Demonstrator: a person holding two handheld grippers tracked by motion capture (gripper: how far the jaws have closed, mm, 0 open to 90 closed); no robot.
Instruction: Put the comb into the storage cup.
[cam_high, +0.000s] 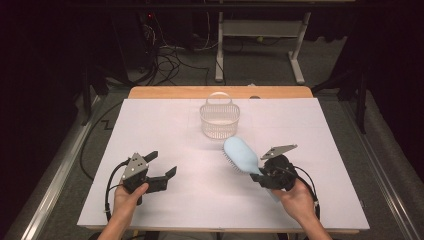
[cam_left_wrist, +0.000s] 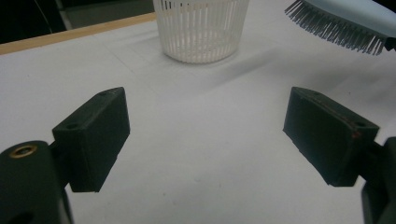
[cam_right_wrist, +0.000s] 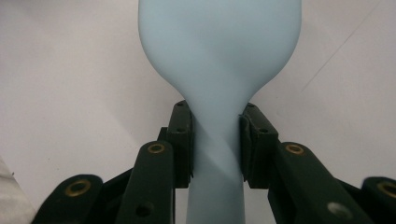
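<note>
A light blue hairbrush is held above the white table with its bristles facing down and left; its smooth back fills the right gripper view. My right gripper is shut on the brush's handle, pads pressed on both sides. The brush head points toward a white slatted basket with a handle, standing just beyond it at the table's middle back. My left gripper hovers at the front left, open, nothing between its pads. From there the basket and the brush bristles appear ahead.
The table is covered with a white sheet over a wooden top. Dark floor with cables and a white desk frame lie beyond the far edge. Open sheet lies between the two grippers.
</note>
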